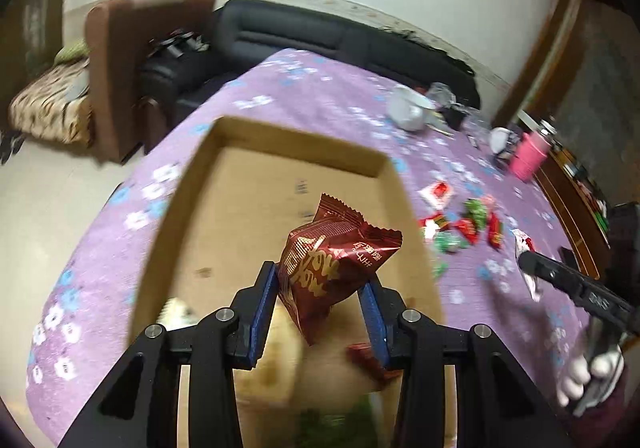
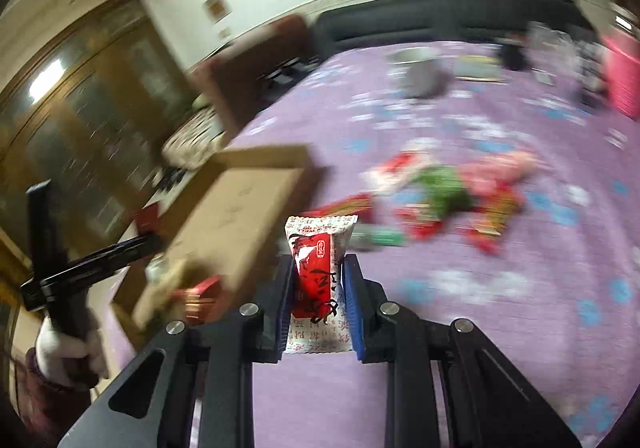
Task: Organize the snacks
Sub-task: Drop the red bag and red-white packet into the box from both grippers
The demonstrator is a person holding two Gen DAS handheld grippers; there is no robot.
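Observation:
My left gripper (image 1: 322, 280) is shut on a dark red snack packet (image 1: 332, 260) and holds it above the open cardboard box (image 1: 192, 184). A few snacks lie blurred at the box's near end (image 1: 368, 360). My right gripper (image 2: 318, 268) is shut on a white and red snack packet (image 2: 318, 268), held above the purple cloth to the right of the box (image 2: 240, 208). A heap of red, green and white snack packets (image 1: 464, 224) lies on the cloth right of the box; it also shows in the right wrist view (image 2: 452, 192). The right gripper shows in the left view (image 1: 524, 260).
A purple flowered cloth (image 1: 280, 88) covers the table. At its far end stand a white cup (image 1: 408, 108), a pink container (image 1: 530, 154) and small clutter. A black sofa (image 1: 304, 36) and a brown chair (image 1: 116, 60) stand beyond the table.

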